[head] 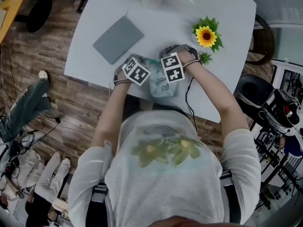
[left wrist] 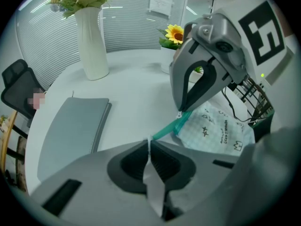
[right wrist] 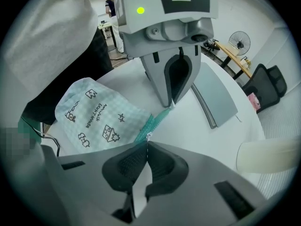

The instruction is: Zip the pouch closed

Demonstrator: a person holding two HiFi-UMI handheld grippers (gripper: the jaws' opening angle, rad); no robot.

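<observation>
Left tongs (left wrist: 149,147) and right tongs (right wrist: 146,142) are both clamping shut on the teal zipper (left wrist: 165,130).
The left tongs are pinching the strip's free end; the right tongs, pointing down, are gripping it just beside the checked pouch (right wrist: 99,114), which is lying at the white table's (head: 227,13) near edge, close to the person, with a grey notebook (head: 117,38) sitting nearby.
</observation>
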